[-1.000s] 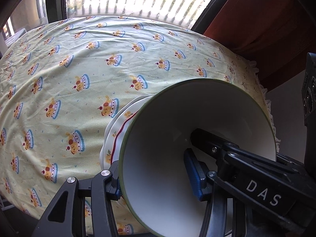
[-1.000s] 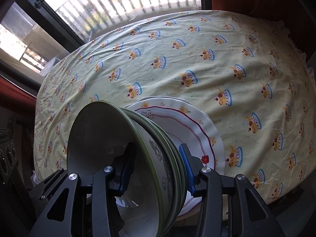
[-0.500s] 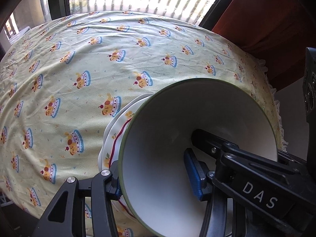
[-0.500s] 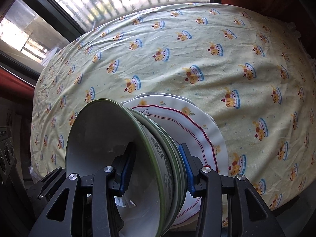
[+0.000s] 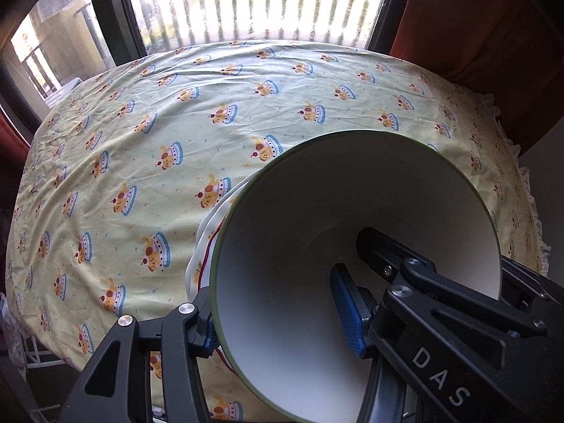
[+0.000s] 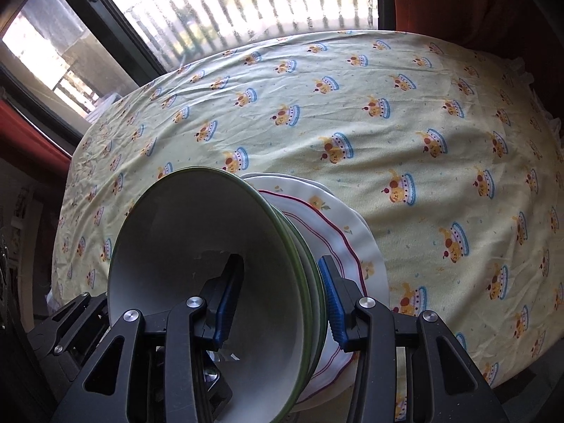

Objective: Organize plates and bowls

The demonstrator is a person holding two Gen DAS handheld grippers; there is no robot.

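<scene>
The stack of green-rimmed bowls (image 6: 211, 282) fills the lower middle of both views and hides most of what lies under it. In the left wrist view only a sliver of the white plates (image 5: 208, 243) with a red line shows past the bowl rim; in the right wrist view more of the top plate is seen, but its near edge is cut off behind the gripper fingers. How many bowls are nested is hard to count, perhaps three by the rims. The bowls and plates sit at the near side of the table, on the yellow tablecloth (image 6: 405, 123) printed with small cakes.

Against the earlier frames, the left view has swung so that more of the window (image 5: 253, 3) and the cloth's far edge are in sight, and the bowl sits further right.

The left gripper (image 5: 278, 313) straddles the stack at its rim, one blue pad inside the top bowl and the other outside; its jaws have just been opening, and whether the pads press now I cannot tell. The right gripper (image 6: 278, 299) is clamped at a moderate width on the bowls and plates together, one pad inside the bowl, the other against the plate.
</scene>
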